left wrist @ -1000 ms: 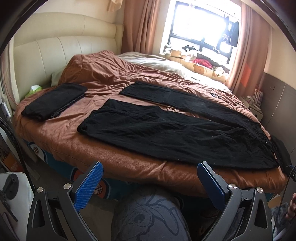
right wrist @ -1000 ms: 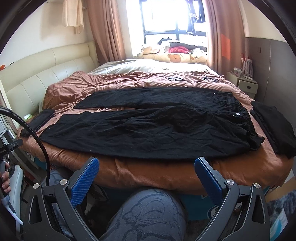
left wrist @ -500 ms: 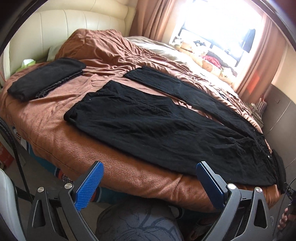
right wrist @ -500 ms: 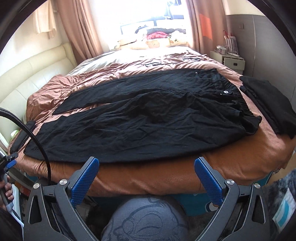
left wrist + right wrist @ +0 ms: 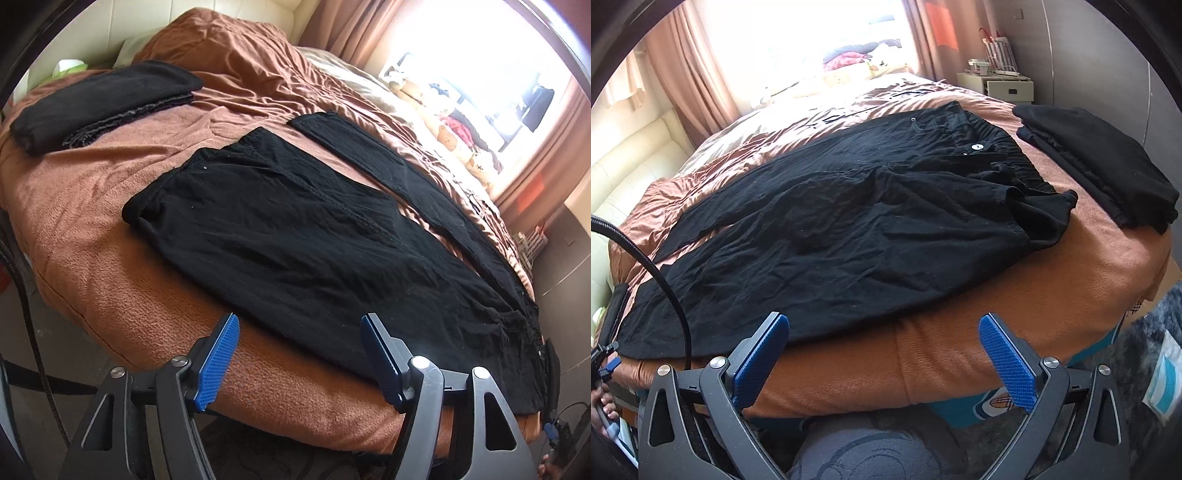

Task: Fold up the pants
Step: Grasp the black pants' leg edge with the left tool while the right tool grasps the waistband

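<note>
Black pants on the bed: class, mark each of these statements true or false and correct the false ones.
1. The black pants lie spread out flat on the brown blanket. True.
2. The left hand-held gripper is clamped on a pant leg. False: nothing is between its jaws, which have just been closing; it is above the near edge of the pants.
3. A folded dark garment lies beside the waistband. True.
4. The right hand-held gripper holds the waistband. False: it is open and empty, short of the pants.
5. The two pant legs are stacked on each other. False: they lie apart, side by side.
</note>
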`<state>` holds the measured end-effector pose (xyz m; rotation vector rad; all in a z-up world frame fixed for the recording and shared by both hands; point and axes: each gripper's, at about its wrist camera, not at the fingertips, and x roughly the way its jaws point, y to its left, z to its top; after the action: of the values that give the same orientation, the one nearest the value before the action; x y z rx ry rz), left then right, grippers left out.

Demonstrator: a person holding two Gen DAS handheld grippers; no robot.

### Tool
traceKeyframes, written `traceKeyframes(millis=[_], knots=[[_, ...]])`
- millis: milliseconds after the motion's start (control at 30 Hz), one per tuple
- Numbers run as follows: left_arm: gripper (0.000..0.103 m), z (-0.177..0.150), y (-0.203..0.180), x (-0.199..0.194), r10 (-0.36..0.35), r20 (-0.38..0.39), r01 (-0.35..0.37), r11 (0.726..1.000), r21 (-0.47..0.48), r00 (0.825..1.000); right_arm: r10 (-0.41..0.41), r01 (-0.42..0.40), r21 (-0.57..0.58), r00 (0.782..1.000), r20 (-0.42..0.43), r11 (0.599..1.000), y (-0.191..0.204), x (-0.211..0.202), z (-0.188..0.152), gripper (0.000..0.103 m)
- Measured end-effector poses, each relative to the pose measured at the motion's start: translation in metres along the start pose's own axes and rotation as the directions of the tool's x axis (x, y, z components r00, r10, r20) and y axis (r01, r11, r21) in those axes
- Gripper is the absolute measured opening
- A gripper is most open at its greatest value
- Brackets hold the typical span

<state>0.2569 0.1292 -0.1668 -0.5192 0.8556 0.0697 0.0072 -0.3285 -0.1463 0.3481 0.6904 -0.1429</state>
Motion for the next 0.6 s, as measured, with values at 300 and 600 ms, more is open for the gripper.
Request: traceKeyframes(millis=[300,600], knots=[[0.065,0.020,0.028,0.018,0.025,-0.006,-0.026,0.995,-0.099,1.000,-0.021,0.025,0.098,0.999,-0.041,0.995,-0.036,0.023,0.005,0.103],[0.037,0.043,0.046,0.028,0.090,0.019,-0.086,0.985,-0.152,0.996,-0.031,0.039,0.190,0.999,-0.042,0.981,-0.066,0.045,0.014,0.102]])
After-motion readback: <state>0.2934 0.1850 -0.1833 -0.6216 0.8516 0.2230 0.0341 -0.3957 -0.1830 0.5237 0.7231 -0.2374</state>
